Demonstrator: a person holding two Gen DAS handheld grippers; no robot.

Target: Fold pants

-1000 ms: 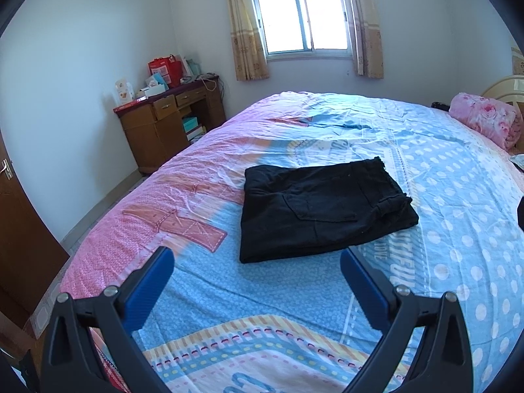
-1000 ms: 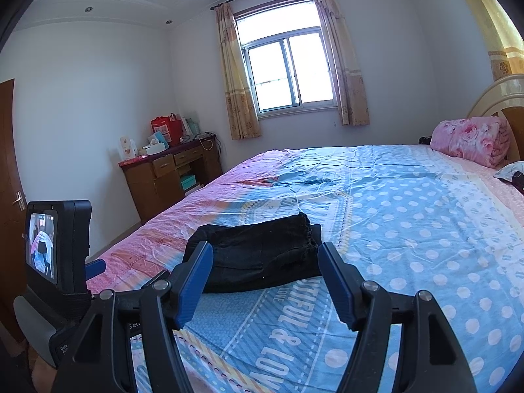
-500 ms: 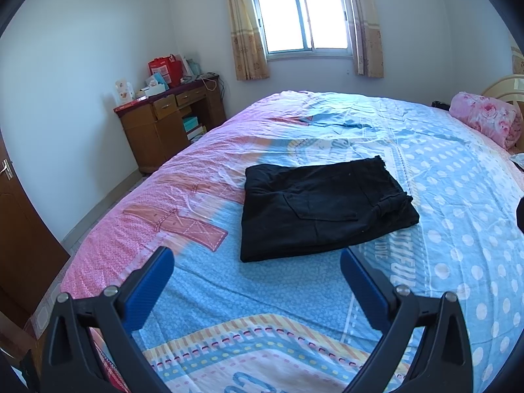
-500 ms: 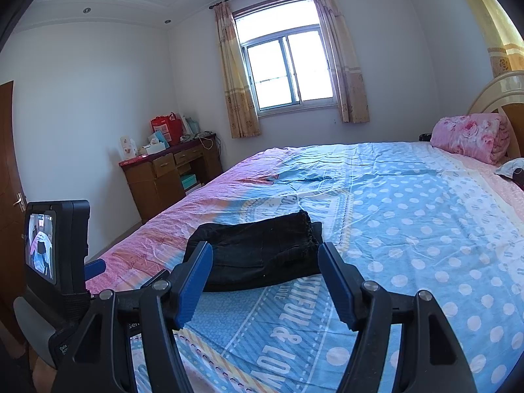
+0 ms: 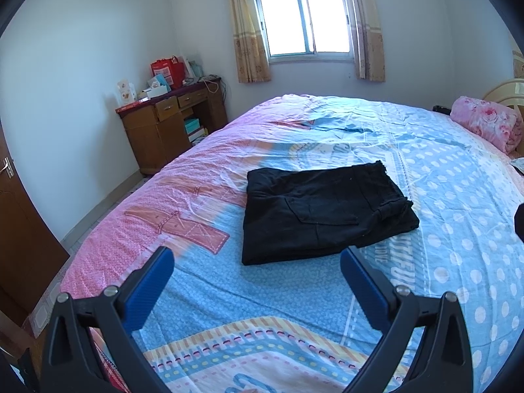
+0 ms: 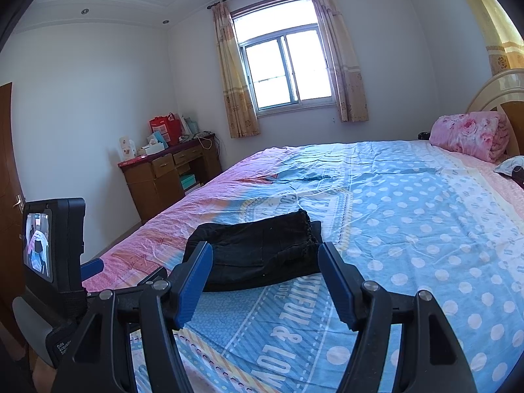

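Black pants (image 5: pixel 322 211) lie folded on the bed (image 5: pixel 458 229), long axis left to right — ahead of both spread, empty grippers, left gripper (image 5: pixel 257 263) and right gripper (image 6: pixel 265 258), neither clearly nearer.

**Lettering on the bedding and the camera unit**

The bedspread (image 6: pixel 409 229) carries large white letters, upside down and partly hidden by the black pants (image 6: pixel 262 252). From the right wrist view "& LO" and "STIFUL" can be made out; the rest is cut off. The black camera unit (image 6: pixel 62 344) at lower left bears small white print starting "Data Acquisition".
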